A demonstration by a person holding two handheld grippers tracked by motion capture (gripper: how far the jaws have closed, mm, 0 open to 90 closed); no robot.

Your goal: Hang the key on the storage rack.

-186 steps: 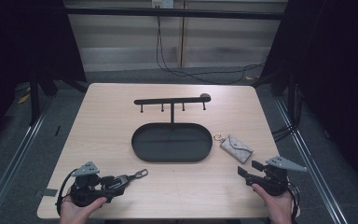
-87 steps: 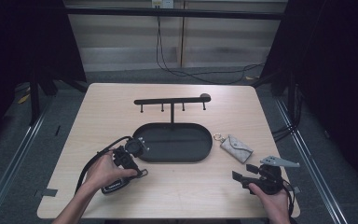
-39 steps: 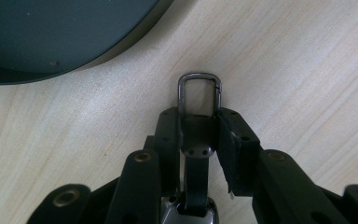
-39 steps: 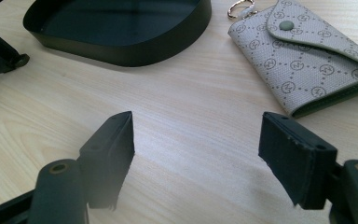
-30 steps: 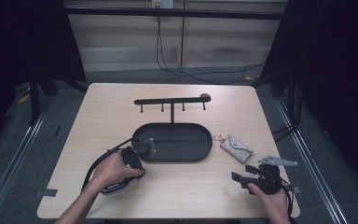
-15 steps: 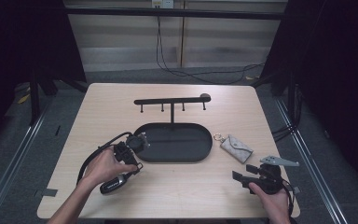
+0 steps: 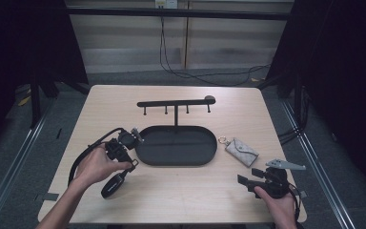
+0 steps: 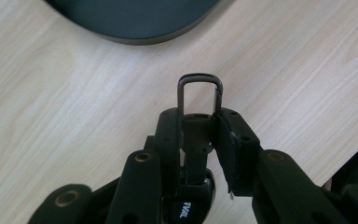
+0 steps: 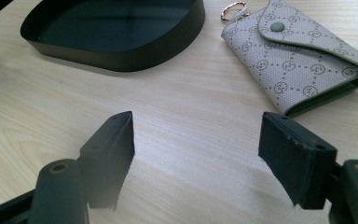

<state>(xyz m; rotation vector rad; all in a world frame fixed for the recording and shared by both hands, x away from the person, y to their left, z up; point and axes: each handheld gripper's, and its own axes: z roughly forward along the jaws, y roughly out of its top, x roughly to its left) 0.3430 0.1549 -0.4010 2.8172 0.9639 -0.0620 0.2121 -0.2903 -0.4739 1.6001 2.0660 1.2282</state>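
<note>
I'm looking down on a pale wood-grain table (image 7: 181, 191) standing in a dark room with cables on the floor behind. My left gripper (image 8: 200, 123) is pinching a dark key fob (image 8: 193, 158) by its top, its metal loop (image 8: 199, 91) pointing toward the matte black oval tray (image 7: 176, 145). My right gripper (image 9: 196, 140) is resting spread wide, aiming at a grey patterned snap pouch (image 9: 298, 60) lying just right of the tray.

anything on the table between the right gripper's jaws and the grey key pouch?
No. In the right gripper view, bare wood is all that separates the open right gripper from the key pouch. The black tray sits off to the left of that stretch.
</note>
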